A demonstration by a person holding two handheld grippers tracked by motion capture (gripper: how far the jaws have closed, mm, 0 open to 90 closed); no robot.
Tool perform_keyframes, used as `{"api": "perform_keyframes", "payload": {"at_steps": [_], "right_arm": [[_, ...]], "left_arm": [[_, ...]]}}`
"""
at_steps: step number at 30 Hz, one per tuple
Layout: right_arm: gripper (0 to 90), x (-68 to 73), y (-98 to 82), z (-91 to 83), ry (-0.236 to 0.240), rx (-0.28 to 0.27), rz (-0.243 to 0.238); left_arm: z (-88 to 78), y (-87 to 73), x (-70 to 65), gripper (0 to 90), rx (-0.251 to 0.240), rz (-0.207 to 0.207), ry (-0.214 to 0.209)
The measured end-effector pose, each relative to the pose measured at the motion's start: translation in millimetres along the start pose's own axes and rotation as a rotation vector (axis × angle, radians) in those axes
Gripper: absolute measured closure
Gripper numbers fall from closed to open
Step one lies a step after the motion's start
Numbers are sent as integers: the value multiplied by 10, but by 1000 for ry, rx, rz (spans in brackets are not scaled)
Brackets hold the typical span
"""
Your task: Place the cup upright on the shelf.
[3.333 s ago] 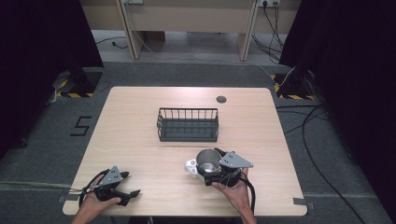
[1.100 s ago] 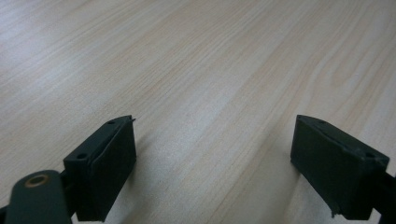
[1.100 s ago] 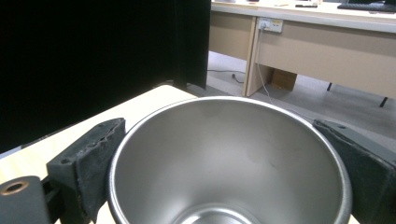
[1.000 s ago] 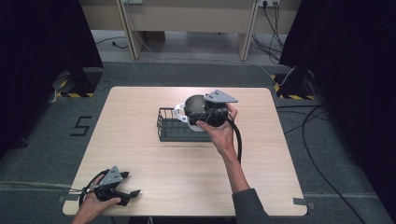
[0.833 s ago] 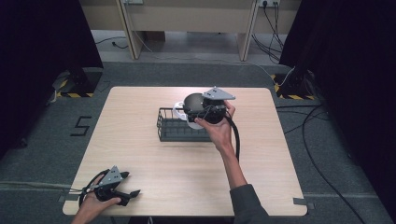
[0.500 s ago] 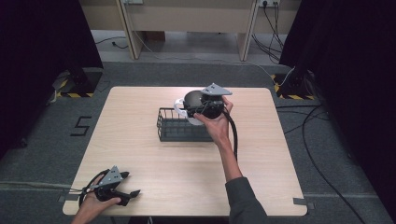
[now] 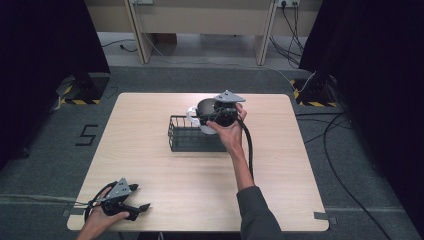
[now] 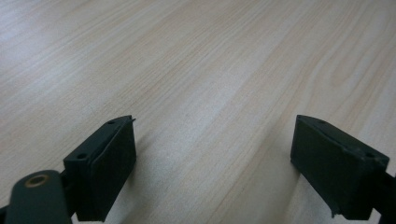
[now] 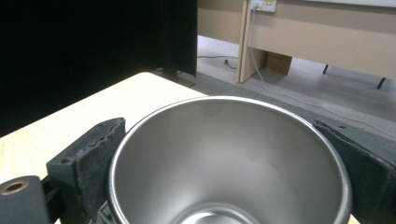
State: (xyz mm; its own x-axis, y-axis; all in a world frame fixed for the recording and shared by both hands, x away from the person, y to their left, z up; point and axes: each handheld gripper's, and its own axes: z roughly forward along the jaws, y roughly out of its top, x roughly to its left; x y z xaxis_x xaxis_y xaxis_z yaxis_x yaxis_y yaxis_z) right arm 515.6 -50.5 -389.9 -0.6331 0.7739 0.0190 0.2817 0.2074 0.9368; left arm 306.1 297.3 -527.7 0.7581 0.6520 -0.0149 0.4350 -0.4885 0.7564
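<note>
A white mug (image 7: 201, 116) with a steel inside hangs above the right end of the black wire basket (image 7: 186, 136), and my right gripper (image 7: 216, 116) is shut on it. In the right gripper view the mug's steel bowl (image 9: 229, 154) sits between the two jaws, which press on its rim from either side. My left gripper (image 7: 136, 209) rests on the table near the front left corner. In the left gripper view its jaws stand wide apart over bare wood, the left gripper (image 8: 212, 163) open with nothing in it.
The wooden table (image 7: 150, 165) carries the basket at its middle back. A cable (image 7: 248, 145) trails from the right gripper along the person's forearm. Dark curtains stand at both sides, and desk legs and floor cables lie beyond the far edge.
The right gripper lifted the mug from the table's front middle and carried it up over the basket's right end, drifting a little farther back over the last second. The left gripper stayed put.
</note>
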Motion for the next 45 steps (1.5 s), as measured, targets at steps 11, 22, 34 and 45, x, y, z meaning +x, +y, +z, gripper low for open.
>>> {"api": "perform_keyframes", "payload": {"at_steps": [11,22,34,45], "right_arm": [[63,20,-99,111,10,25,1],[62,-2,-204,146,11,48,22],[57,-4,-321,155,16,79,26],[56,53,-297,127,-33,105,15]], "left_arm": [[0,0,-1,136,1,-1,-1],[-1,0,0,136,2,1,-2],[-1,0,1,136,3,2,-2],[-1,0,0,136,2,1,-2]]}}
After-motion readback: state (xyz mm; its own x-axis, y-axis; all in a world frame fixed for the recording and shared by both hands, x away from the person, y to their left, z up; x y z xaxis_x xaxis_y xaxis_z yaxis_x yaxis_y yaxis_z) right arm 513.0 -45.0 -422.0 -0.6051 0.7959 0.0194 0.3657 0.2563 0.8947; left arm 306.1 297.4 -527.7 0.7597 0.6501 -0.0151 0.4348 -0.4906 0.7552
